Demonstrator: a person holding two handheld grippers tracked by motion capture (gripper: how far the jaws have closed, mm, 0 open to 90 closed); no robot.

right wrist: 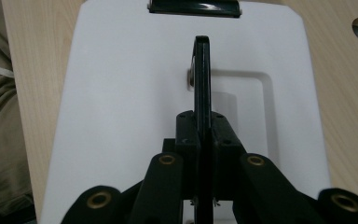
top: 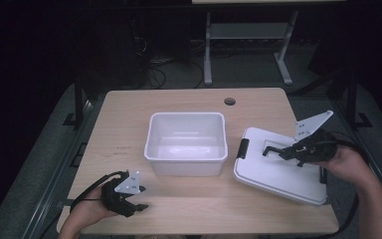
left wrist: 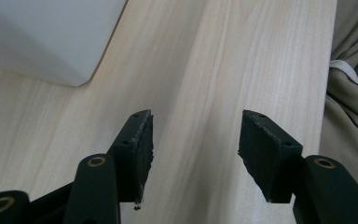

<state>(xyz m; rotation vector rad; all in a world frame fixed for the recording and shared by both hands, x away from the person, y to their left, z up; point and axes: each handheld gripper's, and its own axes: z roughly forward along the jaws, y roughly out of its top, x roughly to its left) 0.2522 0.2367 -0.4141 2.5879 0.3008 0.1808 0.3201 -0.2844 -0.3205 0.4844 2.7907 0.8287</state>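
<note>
The right tongs (right wrist: 203, 116) pinch the black handle (right wrist: 202, 70) of the flat white plastic lid (top: 278, 172) beneath them, while the left tongs (left wrist: 195, 140) gape wide over the pale wooden desk (left wrist: 223, 60), the empty white plastic tub (top: 186, 142) between both.

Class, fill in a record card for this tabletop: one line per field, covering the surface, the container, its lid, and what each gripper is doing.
Surface: wooden table
Bin: white, open, empty, mid-table
Lid: white, flat on the table right of the bin, off it
Lid handle: black, raised on edge
Lid latch: black, on the edge nearest the bin
Left gripper: open, holds nothing, over bare table near the front edge
Right gripper: shut on the lid handle
</note>
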